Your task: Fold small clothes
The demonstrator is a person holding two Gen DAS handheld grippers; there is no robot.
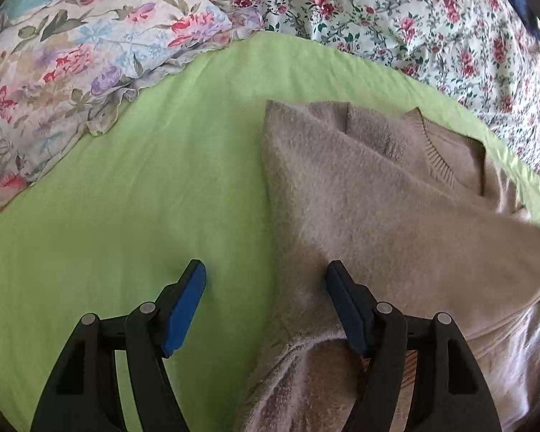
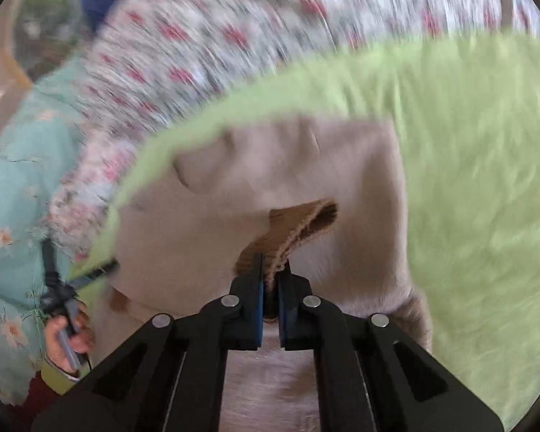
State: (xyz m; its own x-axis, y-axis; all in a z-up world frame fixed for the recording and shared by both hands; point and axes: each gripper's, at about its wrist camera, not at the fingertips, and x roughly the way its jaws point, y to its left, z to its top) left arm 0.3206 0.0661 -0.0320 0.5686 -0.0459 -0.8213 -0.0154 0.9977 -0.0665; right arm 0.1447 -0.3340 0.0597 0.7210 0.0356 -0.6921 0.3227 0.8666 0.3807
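Observation:
A fuzzy beige sweater (image 1: 360,194) lies partly folded on the green sheet (image 1: 126,198), its ribbed neckline (image 1: 439,158) toward the far right. My left gripper (image 1: 265,270) is open above the sweater's left edge, one fingertip over the sheet and the other over the knit, with nothing pinched. In the blurred right wrist view the sweater (image 2: 288,165) fills the middle, and my right gripper (image 2: 273,270) is shut on a ribbed brown-beige edge (image 2: 298,223) of it, lifted off the rest of the cloth.
A floral pillow (image 1: 72,72) lies at the far left of the sheet. A rose-print duvet (image 1: 414,18) runs along the back and right. In the right wrist view, a person's hand (image 2: 68,334) grips a handle at the lower left, beside a teal floral cloth (image 2: 14,198).

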